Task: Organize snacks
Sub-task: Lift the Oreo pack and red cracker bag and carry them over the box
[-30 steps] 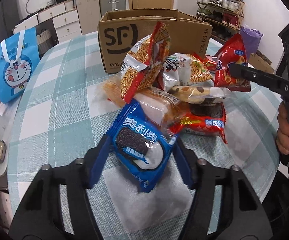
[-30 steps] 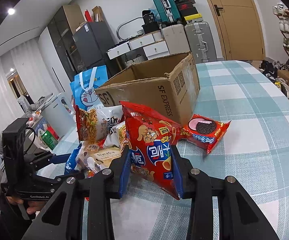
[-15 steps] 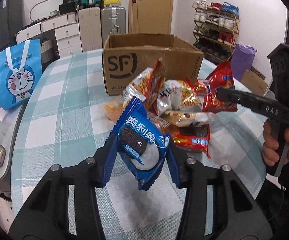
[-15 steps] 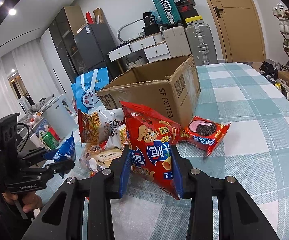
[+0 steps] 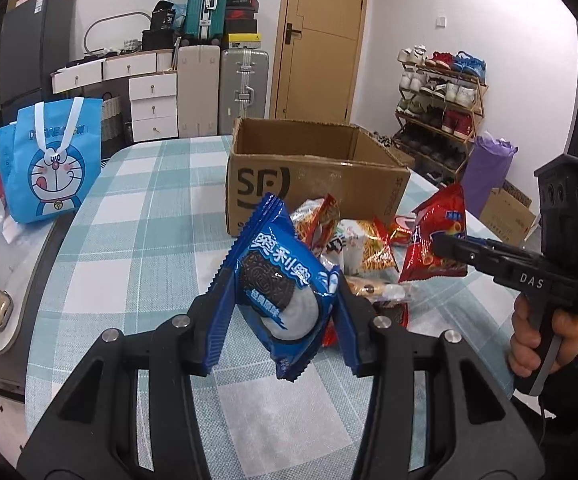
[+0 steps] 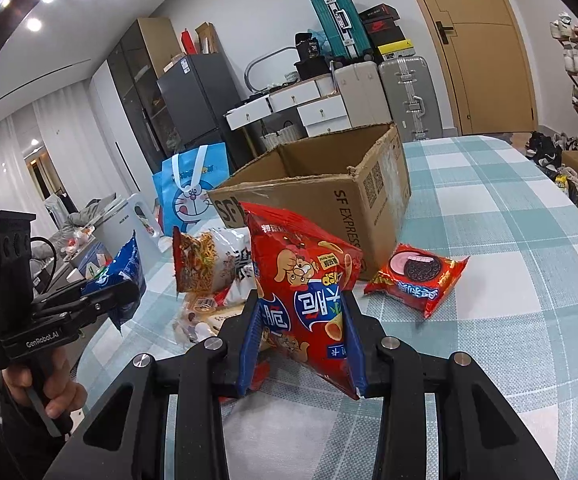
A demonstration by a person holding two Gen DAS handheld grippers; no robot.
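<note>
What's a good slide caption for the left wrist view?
Left gripper holds blue cookie pack before cardboard box.

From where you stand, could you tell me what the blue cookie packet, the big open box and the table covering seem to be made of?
Blue cookie packet: glossy plastic film, judging by the highlights and serrated sealed ends.
Box: plain brown corrugated cardboard, matte, with ragged torn rims.
Table covering: probably woven cloth, a matte teal and white check with visible weave.

Left gripper (image 5: 285,316) and right gripper (image 6: 303,338) both raised, jaws clamped on packets.
</note>
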